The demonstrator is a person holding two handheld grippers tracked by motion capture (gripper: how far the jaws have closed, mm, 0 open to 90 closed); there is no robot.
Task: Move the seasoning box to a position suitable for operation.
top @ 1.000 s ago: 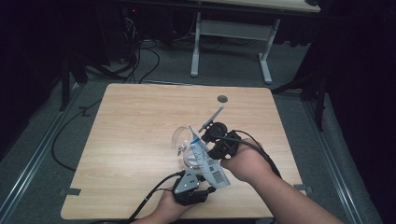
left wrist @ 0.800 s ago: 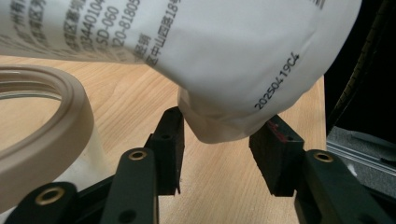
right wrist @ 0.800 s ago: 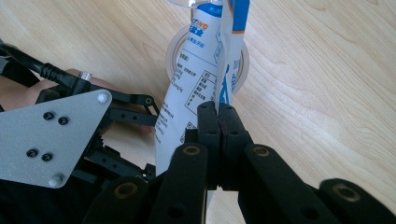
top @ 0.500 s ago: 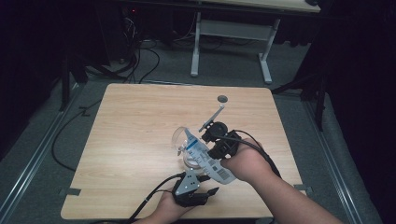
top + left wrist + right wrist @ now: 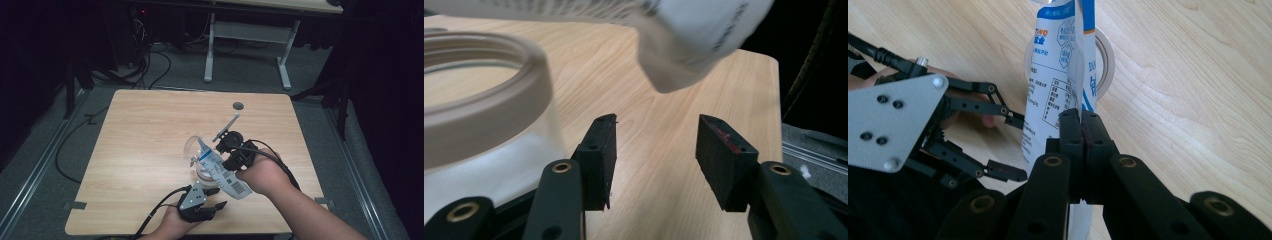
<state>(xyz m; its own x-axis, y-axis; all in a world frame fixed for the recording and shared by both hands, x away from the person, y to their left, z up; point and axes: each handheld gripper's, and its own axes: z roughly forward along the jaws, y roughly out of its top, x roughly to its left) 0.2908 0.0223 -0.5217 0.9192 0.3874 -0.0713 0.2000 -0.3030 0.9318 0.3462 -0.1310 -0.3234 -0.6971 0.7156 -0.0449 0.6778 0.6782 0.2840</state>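
A white and blue printed packet (image 5: 220, 170) (image 5: 1055, 75) hangs slanted over the mouth of a clear jar (image 5: 195, 152) with a white rim (image 5: 479, 100) (image 5: 1108, 55). My right gripper (image 5: 223, 162) (image 5: 1080, 120) is shut on the packet's lower part. My left gripper (image 5: 220, 196) (image 5: 656, 150) sits near the table's front edge, just in front of the jar, and also appears in the right gripper view (image 5: 998, 145). Its jaws have just been opening and stand open with nothing between them. The packet's end (image 5: 684, 45) hangs above them.
The wooden table (image 5: 145, 130) has a round cable hole (image 5: 238, 106) near its back edge. Behind it stands a second table's white frame (image 5: 245, 35), with cables (image 5: 150, 60) on the grey floor. Cables trail from both grippers toward the person.
The left gripper's jaws stand wider apart than a second ago. The right gripper, the packet and the jar have stayed in place.
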